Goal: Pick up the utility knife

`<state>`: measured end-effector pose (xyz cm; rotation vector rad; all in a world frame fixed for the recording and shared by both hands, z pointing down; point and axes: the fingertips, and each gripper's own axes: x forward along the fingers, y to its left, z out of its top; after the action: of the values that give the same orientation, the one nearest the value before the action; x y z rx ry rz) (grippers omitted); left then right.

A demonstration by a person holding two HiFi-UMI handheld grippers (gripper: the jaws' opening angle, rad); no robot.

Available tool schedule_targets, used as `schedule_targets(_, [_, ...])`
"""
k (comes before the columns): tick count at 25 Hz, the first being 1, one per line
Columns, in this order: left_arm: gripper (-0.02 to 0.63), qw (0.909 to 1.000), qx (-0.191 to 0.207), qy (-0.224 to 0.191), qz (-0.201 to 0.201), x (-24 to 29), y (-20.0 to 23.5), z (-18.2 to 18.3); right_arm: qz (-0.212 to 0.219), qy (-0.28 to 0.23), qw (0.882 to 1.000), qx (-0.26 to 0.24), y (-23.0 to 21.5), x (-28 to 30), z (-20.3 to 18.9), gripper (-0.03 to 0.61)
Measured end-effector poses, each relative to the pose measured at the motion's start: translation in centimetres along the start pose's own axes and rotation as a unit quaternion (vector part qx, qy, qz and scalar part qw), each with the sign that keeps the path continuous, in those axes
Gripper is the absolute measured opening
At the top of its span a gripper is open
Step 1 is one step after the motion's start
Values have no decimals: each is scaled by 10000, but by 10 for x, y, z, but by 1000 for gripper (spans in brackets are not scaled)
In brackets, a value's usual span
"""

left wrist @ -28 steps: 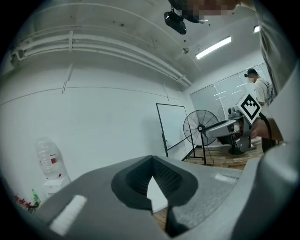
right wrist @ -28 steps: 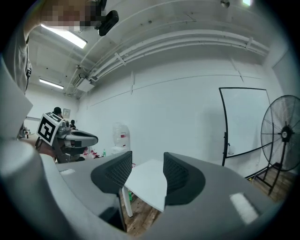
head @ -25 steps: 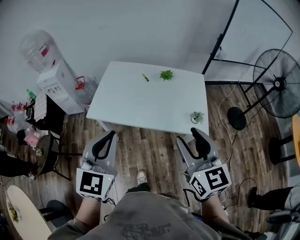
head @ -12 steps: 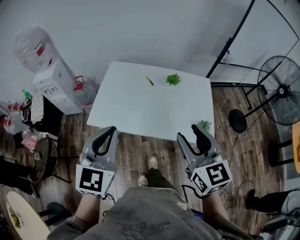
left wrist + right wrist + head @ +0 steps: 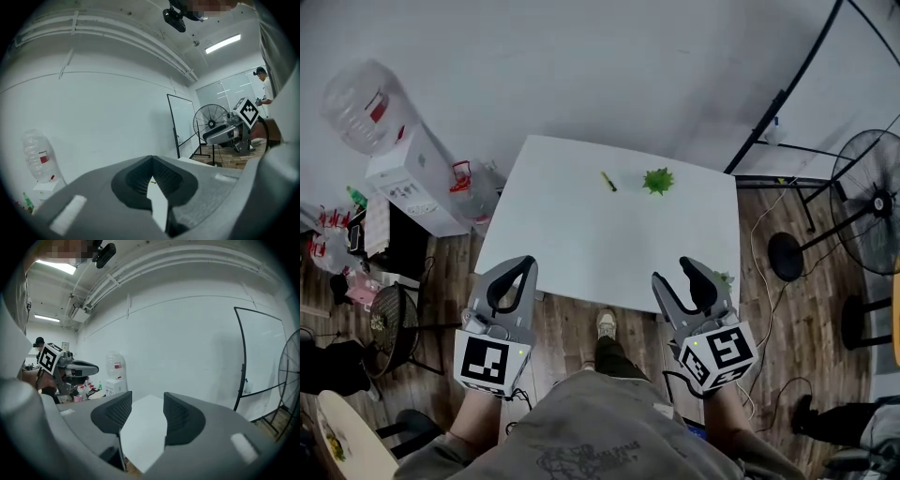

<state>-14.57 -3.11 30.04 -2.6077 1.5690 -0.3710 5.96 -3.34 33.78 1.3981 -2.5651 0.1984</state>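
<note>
The utility knife [image 5: 607, 181] is a small yellow-green bar lying on the far part of the white table [image 5: 581, 234], left of a green plant [image 5: 657, 180]. Both grippers hang in the air at the table's near edge, well short of the knife. My left gripper [image 5: 527, 268] is shut, its tips touching with nothing between them [image 5: 151, 160]. My right gripper [image 5: 677, 278] stands open and empty; in the right gripper view the table top [image 5: 143, 432] shows through the gap between its pads [image 5: 116, 412].
A second small plant [image 5: 724, 278] sits at the table's near right corner, behind the right gripper. A water dispenser [image 5: 412, 173] stands left of the table. A whiteboard stand [image 5: 787, 94] and a fan [image 5: 874, 202] stand to the right. The floor is wood.
The table has drawn closer and now sits just beyond both grippers. The jaws are unchanged: left shut, right open.
</note>
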Motion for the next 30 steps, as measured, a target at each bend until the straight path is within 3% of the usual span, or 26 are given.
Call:
schedule_targets(7, [0, 9969, -723, 247, -166, 79, 25, -18, 307, 335, 9989, 132, -39, 69, -8, 232])
schedule_targets(19, [0, 9960, -600, 639, -183, 181, 35, -26, 662, 532, 9955, 421, -108, 149, -20, 227])
schedule_targets(30, [0, 9936, -542, 915, -390, 211, 42, -31, 691, 729, 9925, 690, -122, 173, -29, 225])
